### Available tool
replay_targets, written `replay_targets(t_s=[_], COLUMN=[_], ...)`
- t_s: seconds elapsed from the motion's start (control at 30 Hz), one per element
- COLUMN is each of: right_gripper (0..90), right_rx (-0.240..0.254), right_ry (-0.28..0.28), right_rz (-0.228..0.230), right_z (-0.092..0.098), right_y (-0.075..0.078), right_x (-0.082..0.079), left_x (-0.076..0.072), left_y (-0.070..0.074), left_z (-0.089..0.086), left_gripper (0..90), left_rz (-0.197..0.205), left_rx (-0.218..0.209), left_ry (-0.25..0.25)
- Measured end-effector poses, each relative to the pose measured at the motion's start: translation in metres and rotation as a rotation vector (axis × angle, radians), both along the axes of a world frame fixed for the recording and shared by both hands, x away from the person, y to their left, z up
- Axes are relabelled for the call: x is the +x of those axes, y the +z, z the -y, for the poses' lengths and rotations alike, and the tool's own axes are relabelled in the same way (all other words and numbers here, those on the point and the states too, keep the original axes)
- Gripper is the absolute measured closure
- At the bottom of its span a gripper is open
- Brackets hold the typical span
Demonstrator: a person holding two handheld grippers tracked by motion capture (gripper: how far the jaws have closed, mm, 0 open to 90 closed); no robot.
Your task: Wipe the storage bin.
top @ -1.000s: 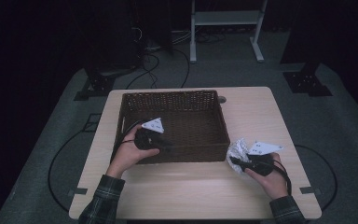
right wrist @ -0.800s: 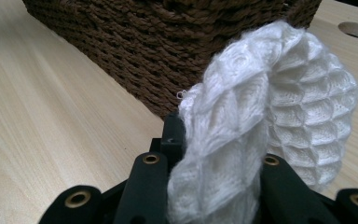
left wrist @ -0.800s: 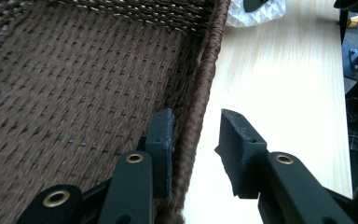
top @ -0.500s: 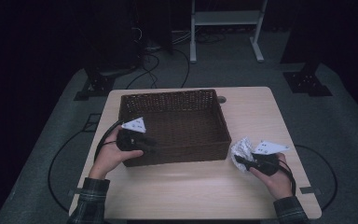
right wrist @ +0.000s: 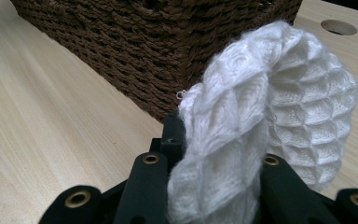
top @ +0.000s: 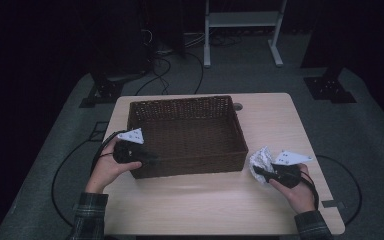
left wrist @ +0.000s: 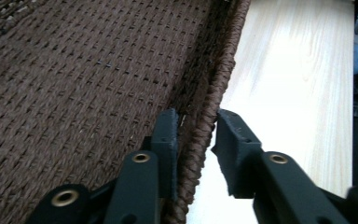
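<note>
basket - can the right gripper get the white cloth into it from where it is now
Probably yes. The right gripper holds the white cloth just outside the basket at its near right corner, and the basket's top is open there. It would likely need to lift over the rim. The left gripper straddles the far corner's rim, clear of that path.

Pale wood counter (top: 195,200) sits on grey floor mat (top: 60,145). Round grommet hole (top: 237,106) near the counter's far edge. Beyond the counter: white metal stand (top: 242,22), black cables (top: 165,60), dark base plate (top: 329,89) far right.
</note>
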State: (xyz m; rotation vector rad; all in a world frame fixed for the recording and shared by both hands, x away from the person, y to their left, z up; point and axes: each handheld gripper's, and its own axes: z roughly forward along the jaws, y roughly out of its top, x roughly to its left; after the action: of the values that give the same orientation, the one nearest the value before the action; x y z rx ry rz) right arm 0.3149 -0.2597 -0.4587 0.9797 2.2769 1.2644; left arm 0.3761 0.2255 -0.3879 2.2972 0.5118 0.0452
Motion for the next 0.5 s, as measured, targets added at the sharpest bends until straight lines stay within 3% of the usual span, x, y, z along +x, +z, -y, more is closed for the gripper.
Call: replay_targets(t_s=[0.17, 0.33, 0.5], right_gripper=[74.0, 74.0, 74.0], right_rx=[0.004, 0.004, 0.003], right_ry=[-0.002, -0.004, -0.008], right_rz=[0.004, 0.005, 0.005], right_z=[0.001, 0.001, 0.002], right_y=[0.0, 0.0, 0.001], right_x=[0.0, 0.0, 0.0], left_x=[0.0, -0.003, -0.005], left_y=[0.001, 0.001, 0.001], left_z=[0.006, 0.03, 0.052], left_gripper=[74.1, 79.5, 81.3], left_rz=[-0.015, -0.026, -0.035], left_rx=[0.002, -0.007, -0.013], left_ry=[-0.003, -0.047, -0.047])
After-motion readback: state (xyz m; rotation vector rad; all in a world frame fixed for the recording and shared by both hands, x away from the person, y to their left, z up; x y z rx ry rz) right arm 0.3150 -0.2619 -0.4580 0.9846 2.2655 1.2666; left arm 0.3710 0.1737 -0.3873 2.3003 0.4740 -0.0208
